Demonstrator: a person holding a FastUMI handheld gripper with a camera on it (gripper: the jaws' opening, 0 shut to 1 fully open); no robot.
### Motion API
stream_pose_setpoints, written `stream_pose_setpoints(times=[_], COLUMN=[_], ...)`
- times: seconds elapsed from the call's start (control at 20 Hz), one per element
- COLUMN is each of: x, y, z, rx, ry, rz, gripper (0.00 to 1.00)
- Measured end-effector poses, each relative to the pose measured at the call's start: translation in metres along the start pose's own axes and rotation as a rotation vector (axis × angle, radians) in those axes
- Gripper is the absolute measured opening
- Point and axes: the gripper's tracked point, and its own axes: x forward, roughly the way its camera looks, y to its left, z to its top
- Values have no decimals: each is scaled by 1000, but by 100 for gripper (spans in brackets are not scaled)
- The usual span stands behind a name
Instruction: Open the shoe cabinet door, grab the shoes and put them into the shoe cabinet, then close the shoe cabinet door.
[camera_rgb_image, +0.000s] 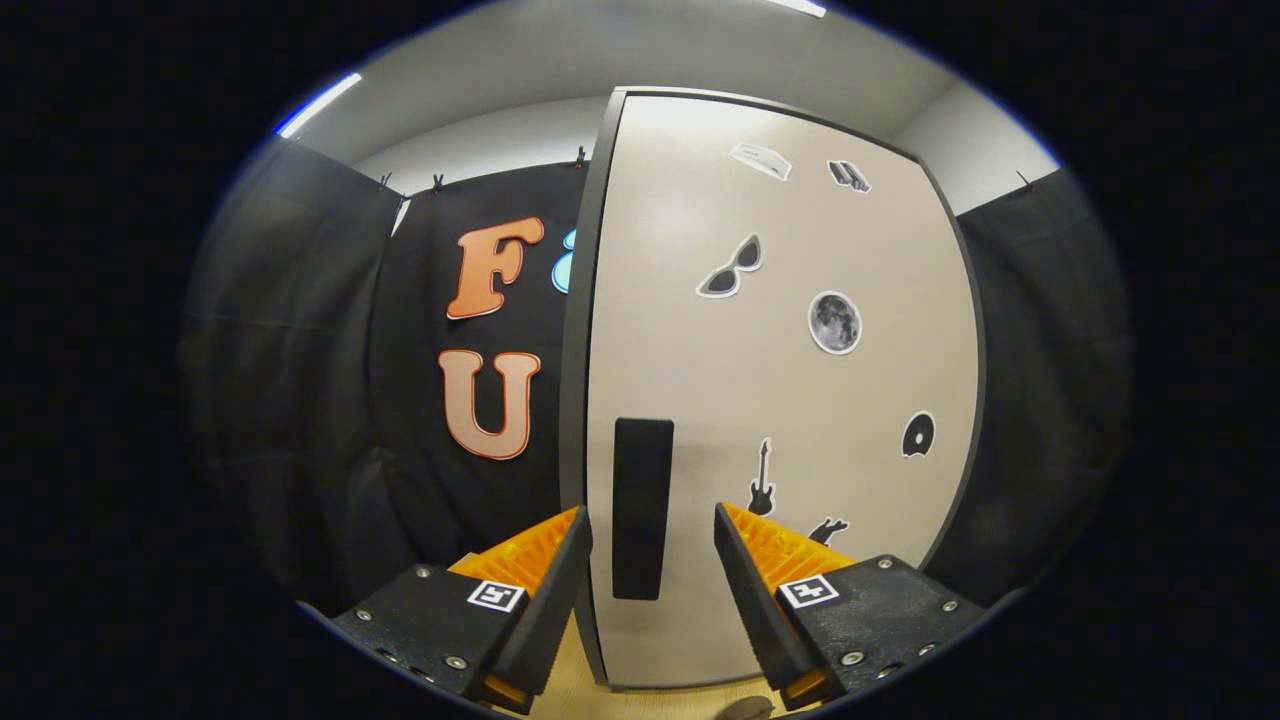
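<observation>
Black cloth (300, 400) is hanging as the booth's wall on the left and far right, clipped along its top edge by small clips (437, 182). Above it, a pale wall (480, 140) and ceiling (560, 50) are showing, with a light strip (318, 103) glowing at upper left. Wooden floor (640, 695) is lying near.

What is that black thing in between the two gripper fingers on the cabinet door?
In the gripper view, the door's dark upright handle stands between the open gripper fingers, just ahead of them, on the pale shoe cabinet door. Neither finger touches it.
</observation>
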Motion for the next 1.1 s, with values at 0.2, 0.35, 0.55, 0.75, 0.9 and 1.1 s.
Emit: stream_pose_setpoints(times=[0.2, 0.35, 0.55, 0.75, 0.9, 1.1], x=[17, 27, 33, 38, 39, 36], y=[2, 5, 7, 8, 8, 7], z=[-4, -8, -8, -12, -12, -14], rx=[-8, -17, -37, 4, 49, 88], ry=[4, 14, 15, 29, 35, 69], rz=[6, 9, -7, -25, -34, -11], gripper=[68, 55, 41, 40, 33, 21])
